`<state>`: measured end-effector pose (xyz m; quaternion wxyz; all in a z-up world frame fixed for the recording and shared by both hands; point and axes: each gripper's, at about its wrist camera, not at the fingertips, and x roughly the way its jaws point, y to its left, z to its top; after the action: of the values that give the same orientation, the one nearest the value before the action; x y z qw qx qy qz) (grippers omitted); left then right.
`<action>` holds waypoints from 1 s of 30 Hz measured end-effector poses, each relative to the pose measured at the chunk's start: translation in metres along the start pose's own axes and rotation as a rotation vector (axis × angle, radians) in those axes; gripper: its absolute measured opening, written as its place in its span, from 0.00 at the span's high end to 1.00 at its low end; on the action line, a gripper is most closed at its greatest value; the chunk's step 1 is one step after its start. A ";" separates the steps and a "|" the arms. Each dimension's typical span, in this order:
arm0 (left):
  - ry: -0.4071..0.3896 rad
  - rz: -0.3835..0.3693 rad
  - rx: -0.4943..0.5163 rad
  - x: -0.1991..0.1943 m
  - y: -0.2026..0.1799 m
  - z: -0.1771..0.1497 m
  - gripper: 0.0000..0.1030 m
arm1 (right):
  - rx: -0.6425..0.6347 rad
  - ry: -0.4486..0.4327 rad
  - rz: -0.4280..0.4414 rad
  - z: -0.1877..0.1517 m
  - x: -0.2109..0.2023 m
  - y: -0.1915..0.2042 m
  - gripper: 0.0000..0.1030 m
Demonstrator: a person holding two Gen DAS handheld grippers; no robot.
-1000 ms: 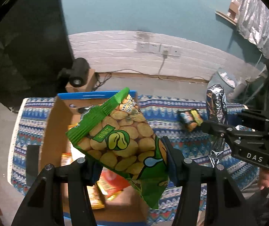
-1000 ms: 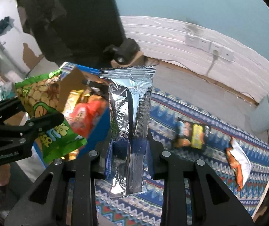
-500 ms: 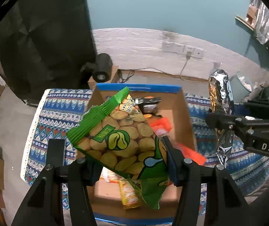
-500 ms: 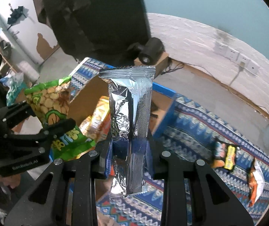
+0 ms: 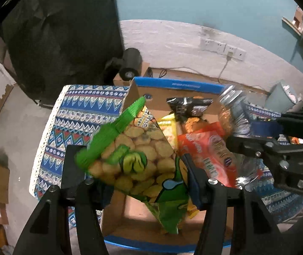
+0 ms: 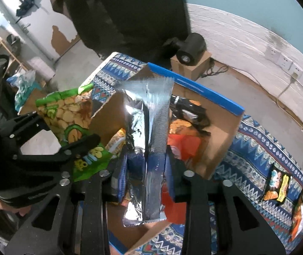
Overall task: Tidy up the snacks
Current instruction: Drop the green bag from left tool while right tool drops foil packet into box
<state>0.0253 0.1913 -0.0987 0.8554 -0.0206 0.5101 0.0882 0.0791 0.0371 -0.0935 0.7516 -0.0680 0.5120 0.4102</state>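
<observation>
My left gripper (image 5: 143, 182) is clamping a green bag (image 5: 138, 161) and my right gripper (image 6: 147, 165) is pinching a silver pouch (image 6: 149, 148), both hanging over the box (image 5: 177, 85). Several packs are lying inside it, an orange pack (image 5: 206, 150) nearest the silver pouch. Two snacks (image 6: 278, 184) are lying on the cloth (image 6: 257, 144), far right of the box.

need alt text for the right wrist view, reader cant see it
The right gripper holds an upright silver foil snack packet over an open cardboard box of snacks on a patterned blue tablecloth. At left, the left gripper holds a green snack bag; two more packets lie on the cloth at right.
</observation>
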 end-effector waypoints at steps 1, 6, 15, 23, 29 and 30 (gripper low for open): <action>0.004 0.004 0.000 0.001 0.001 -0.001 0.41 | -0.003 -0.001 -0.002 -0.001 0.000 0.001 0.57; -0.008 0.030 -0.015 -0.002 0.004 -0.003 0.25 | 0.002 -0.001 -0.025 -0.004 -0.004 -0.006 0.52; -0.055 0.018 0.029 -0.016 -0.015 -0.001 0.20 | -0.004 -0.011 -0.088 -0.020 -0.026 -0.029 0.41; -0.068 -0.021 0.073 -0.022 -0.039 0.003 0.20 | 0.015 -0.023 -0.130 -0.037 -0.048 -0.047 0.35; -0.072 -0.055 0.097 -0.025 -0.060 0.006 0.20 | 0.035 -0.035 -0.160 -0.053 -0.066 -0.064 0.30; -0.069 -0.061 0.102 -0.024 -0.064 0.007 0.20 | 0.040 -0.037 -0.166 -0.056 -0.069 -0.067 0.30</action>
<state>0.0309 0.1256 -0.0776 0.8745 0.0107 0.4834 0.0368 0.0754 -0.0737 -0.0843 0.7935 -0.0878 0.4988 0.3375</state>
